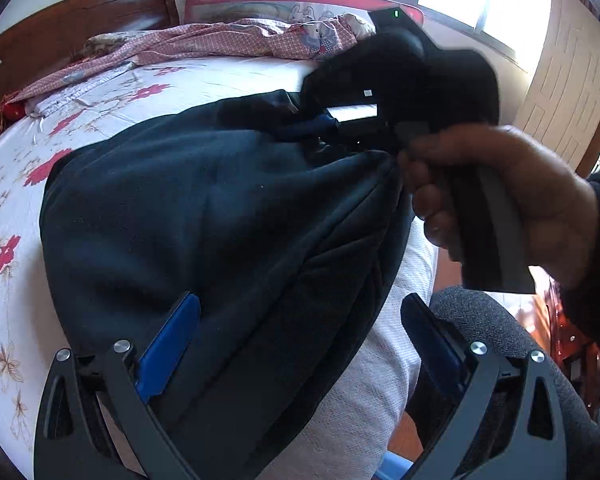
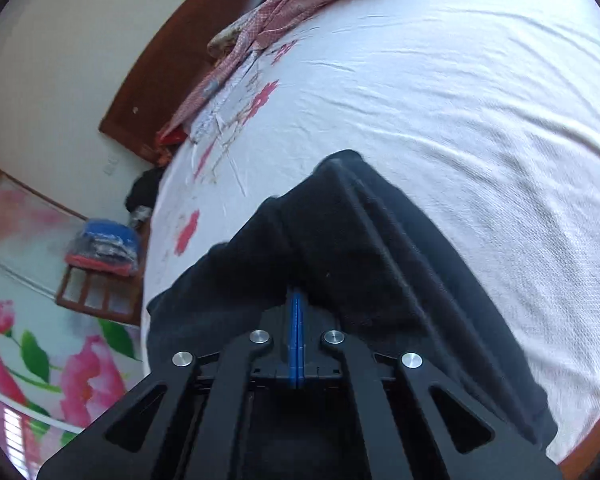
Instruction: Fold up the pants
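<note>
Blue pads on the left gripper (image 1: pixel 300 340) stand wide apart at the bottom of the left wrist view, one on either side of the dark pants (image 1: pixel 204 216), with nothing pinched between them. Its left finger (image 1: pixel 168 344) lies against the cloth near the garment's near edge, while the other finger sits off to the right over the edge of the bed and a grey upholstered chair (image 1: pixel 512 344).

Ahead of the left gripper, the pants spread as a broad dark mound over the white, red-flowered bedsheet (image 1: pixel 100 104). At the far right corner of the mound the right gripper (image 1: pixel 320 126) bites into the fabric, and the person's right hand (image 1: pixel 496 200) wraps around its handle, just beside a bunched edge of cloth.

From the right wrist view, the right gripper (image 2: pixel 296 312) has its two blue fingers pressed flat together, with a ridge of the pants (image 2: pixel 340 248) caught at their tips. The garment runs forward from the jaws in long folds and drapes off to both sides across the bedsheet (image 2: pixel 460 100).

Beyond the pants, a pink checked quilt (image 1: pixel 220 40) lies crumpled along the wooden headboard (image 1: pixel 80 20). To the left of the right gripper, past the mattress edge, a small wooden stool (image 2: pixel 96 284) carries a stack of folded clothes.
</note>
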`<state>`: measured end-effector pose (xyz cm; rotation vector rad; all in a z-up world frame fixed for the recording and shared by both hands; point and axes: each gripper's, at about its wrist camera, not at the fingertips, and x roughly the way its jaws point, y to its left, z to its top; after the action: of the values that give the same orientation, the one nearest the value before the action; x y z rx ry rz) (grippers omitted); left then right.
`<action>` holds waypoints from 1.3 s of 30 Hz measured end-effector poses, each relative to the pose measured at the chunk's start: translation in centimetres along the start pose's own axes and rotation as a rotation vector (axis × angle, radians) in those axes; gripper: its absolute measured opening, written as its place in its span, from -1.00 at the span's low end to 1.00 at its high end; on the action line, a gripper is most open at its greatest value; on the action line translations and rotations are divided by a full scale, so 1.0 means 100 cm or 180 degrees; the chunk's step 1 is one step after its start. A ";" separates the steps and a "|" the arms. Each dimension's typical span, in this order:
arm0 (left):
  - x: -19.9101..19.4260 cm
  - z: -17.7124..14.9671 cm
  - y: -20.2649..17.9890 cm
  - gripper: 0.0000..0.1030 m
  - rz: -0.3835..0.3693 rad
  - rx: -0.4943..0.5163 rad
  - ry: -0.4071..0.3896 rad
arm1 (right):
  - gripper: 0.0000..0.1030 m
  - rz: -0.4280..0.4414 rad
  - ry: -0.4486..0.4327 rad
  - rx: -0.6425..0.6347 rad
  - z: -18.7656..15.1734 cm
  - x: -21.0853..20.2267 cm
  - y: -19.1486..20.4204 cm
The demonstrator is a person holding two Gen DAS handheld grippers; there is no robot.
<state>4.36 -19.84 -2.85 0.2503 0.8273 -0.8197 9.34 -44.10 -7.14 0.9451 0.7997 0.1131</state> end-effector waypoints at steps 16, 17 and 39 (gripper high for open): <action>-0.060 -0.029 0.002 0.95 -0.0198 -0.0167 -0.0033 | -0.09 -0.0180 0.0264 -0.0439 -0.059 -0.087 0.037; -0.065 -0.032 0.005 0.95 -0.0171 -0.0199 -0.0041 | -0.12 -0.0369 0.0323 -0.0430 -0.063 -0.082 0.029; -0.012 -0.037 0.184 0.96 -0.1255 -0.3510 -0.0238 | 0.76 0.0021 0.0639 -0.0201 0.028 -0.050 -0.045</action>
<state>15.31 -4.99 -6.39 -0.9352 1.1571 -0.6186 6.46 -50.82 -6.86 0.8858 0.9725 0.2406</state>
